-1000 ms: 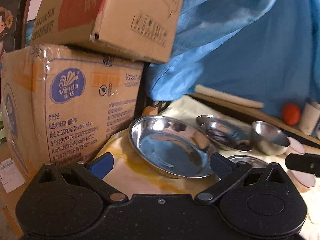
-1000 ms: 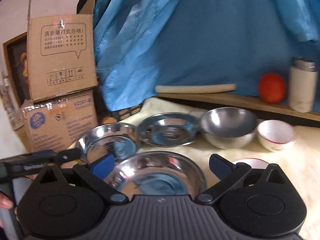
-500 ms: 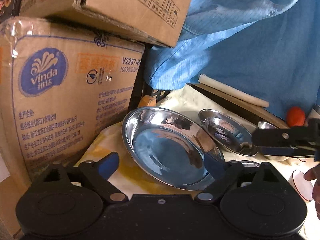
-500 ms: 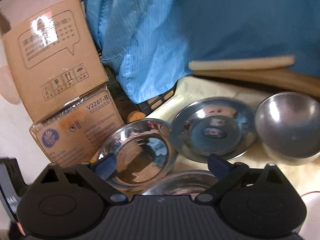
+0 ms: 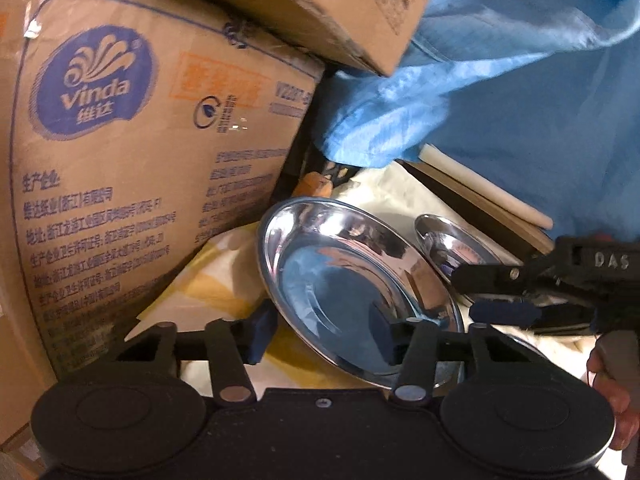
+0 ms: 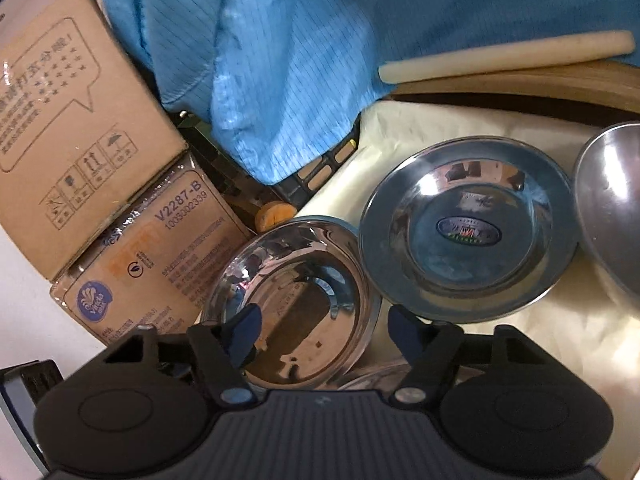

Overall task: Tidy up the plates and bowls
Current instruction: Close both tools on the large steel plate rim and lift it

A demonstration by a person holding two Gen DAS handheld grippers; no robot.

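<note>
The left gripper (image 5: 323,338) had just been closing its fingers, yet they stood apart, the near rim of a shiny steel plate (image 5: 352,280) lying between them; whether the pads touched that rim could not be told. That plate sat on a pale cloth-covered surface (image 5: 224,276), just ahead of the fingers. Beyond the left finger stood a Vinda carton (image 5: 132,168) with a second cardboard box (image 5: 320,8) stacked on it. Past the right finger came the right gripper (image 5: 500,292), seen side-on, with a hand (image 5: 612,384) behind it.

In the right wrist view, the right gripper (image 6: 324,334) had also just been closing, its fingers parted with the same shiny steel plate (image 6: 296,308) between and ahead of them, not clearly touched. Beyond the right finger lay a duller steel plate with a label (image 6: 468,236) in its middle, just beside the first. Farther right, a steel bowl (image 6: 612,208) was cut off by the frame edge. The rim of another steel dish (image 6: 372,376) showed just under the right finger. A blue cloth (image 6: 320,40) hung behind, and a pale rolling pin (image 6: 508,54) rested on a wooden board (image 6: 540,80).
</note>
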